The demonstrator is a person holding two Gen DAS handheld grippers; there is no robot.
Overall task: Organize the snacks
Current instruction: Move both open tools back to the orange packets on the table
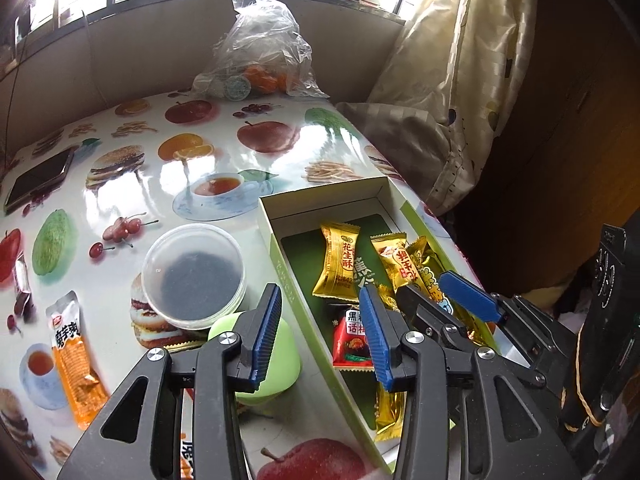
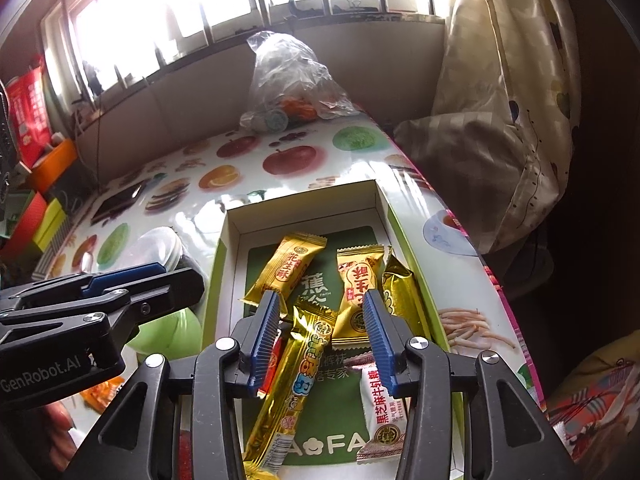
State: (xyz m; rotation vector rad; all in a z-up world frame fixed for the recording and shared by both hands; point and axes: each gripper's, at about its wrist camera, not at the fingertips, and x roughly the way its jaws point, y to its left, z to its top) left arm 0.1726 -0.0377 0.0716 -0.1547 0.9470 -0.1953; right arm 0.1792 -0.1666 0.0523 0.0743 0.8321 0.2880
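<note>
An open cardboard box point(image 1: 276, 240) point(image 2: 230, 236) with a green floor lies on the fruit-print table. It holds several snacks: gold peanut candy point(image 1: 338, 260) point(image 2: 290, 266), another gold candy point(image 2: 356, 292), a long gold stick point(image 2: 298, 376), a red packet point(image 1: 352, 338) and a white packet point(image 2: 380, 412). My left gripper point(image 1: 324, 336) is open and empty over the box's left wall. My right gripper point(image 2: 320, 340) is open and empty above the long gold stick; it also shows in the left wrist view point(image 1: 430, 296). An orange snack packet point(image 1: 74, 356) lies on the table at left.
A clear round tub point(image 1: 194, 276) and a green round object point(image 1: 276, 360) sit left of the box. A phone point(image 1: 38, 180) lies at far left. A plastic bag point(image 1: 260, 52) stands at the back. A curtain point(image 1: 468, 80) hangs past the table's right edge.
</note>
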